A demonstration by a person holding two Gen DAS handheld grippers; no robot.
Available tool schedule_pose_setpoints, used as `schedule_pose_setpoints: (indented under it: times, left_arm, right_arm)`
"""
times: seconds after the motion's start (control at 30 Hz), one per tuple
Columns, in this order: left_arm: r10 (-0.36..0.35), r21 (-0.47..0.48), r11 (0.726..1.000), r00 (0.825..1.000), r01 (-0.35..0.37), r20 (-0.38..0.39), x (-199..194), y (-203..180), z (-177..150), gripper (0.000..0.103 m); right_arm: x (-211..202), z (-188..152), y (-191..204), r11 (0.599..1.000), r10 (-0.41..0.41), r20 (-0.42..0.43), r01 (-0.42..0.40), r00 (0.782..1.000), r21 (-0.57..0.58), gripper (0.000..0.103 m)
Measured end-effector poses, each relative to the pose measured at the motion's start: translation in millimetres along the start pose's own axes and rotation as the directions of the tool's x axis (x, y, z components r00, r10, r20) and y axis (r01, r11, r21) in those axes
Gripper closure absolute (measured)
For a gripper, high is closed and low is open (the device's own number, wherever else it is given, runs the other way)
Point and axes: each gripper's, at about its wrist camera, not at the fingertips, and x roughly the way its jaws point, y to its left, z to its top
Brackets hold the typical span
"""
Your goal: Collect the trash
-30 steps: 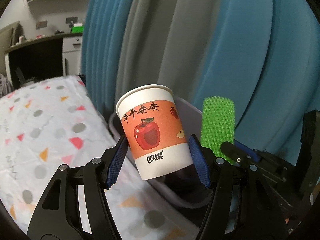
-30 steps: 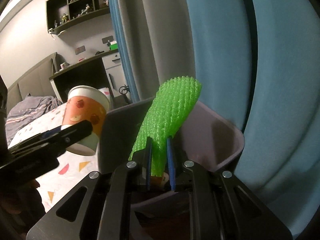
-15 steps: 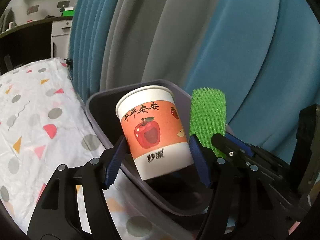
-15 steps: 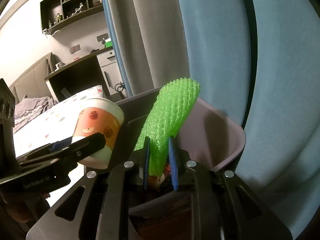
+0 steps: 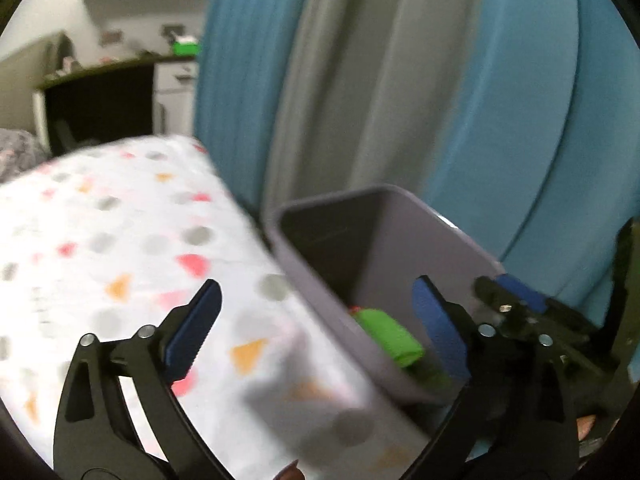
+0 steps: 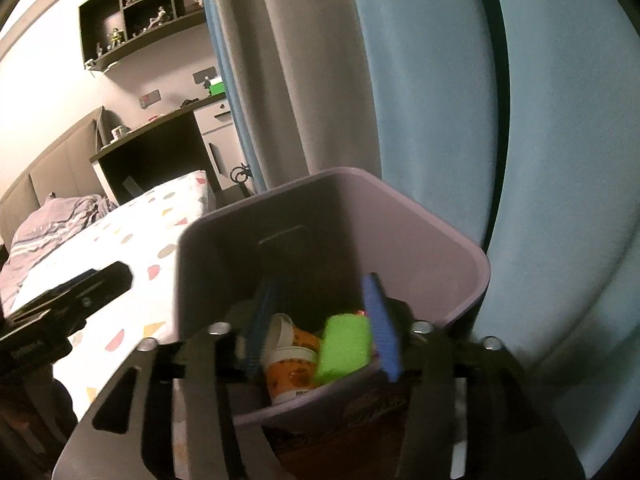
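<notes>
Both grippers' jaws just opened above the bin (image 6: 480, 276), nothing between them.

curtains (image 6: 420, 92) blue and grey | bed (image 6: 132, 224) patterned sheet | wall shelf (image 6: 140, 12) dark

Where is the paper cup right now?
In the right wrist view the paper cup lies in the bottom of the purple bin, just left of the green foam net; no gripper holds it.
</notes>
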Motion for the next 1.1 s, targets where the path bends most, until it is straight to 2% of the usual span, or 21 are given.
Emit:
schedule_pose_setpoints:
  times: [0.07, 0.17, 0.27, 0.33, 0.67, 0.8, 1.0, 1.1]
  left_arm:
    - [0.060, 0.015, 0.998, 0.997, -0.061, 0.038, -17, 6, -3, 0.006]
    - [0.173, 0.041, 0.983, 0.979, -0.178, 0.106, -49, 13, -12, 0.006]
    - [0.221, 0.029, 0.973, 0.966, -0.227, 0.135, -75, 21, -21, 0.006]
    - [0.244, 0.010, 0.969, 0.959, -0.248, 0.146, -94, 29, -29, 0.006]
    - [0.349, -0.074, 0.937, 0.925, -0.342, 0.150, -172, 72, -69, 0.006]
    - [0.387, -0.089, 0.922, 0.909, -0.377, 0.156, -202, 81, -85, 0.006]
    - [0.396, -0.122, 0.917, 0.903, -0.379, 0.167, -231, 91, -99, 0.006]
    - [0.383, -0.132, 0.922, 0.908, -0.364, 0.171, -242, 94, -105, 0.006]
  right_arm:
    - [-10, -2, 8, 1.000, -0.003, 0.025, 0.003, 1.000, -0.019, 0.031]
    - [-28, -7, 24, 0.998, -0.010, 0.075, 0.014, 0.997, -0.054, 0.016]
    - [-44, -12, 40, 0.996, -0.021, 0.107, 0.030, 0.994, -0.080, 0.012]
    - [-52, -16, 49, 0.996, -0.024, 0.120, 0.034, 0.992, -0.085, 0.006]
    - [-96, -44, 97, 0.988, -0.090, 0.167, 0.109, 0.982, -0.112, 0.006]
    - [-118, -59, 117, 0.985, -0.073, 0.187, 0.101, 0.980, -0.140, 0.006]
    - [-146, -74, 137, 0.985, -0.058, 0.206, 0.089, 0.977, -0.145, 0.006]
    - [-157, -77, 144, 0.986, -0.052, 0.218, 0.085, 0.975, -0.146, 0.006]
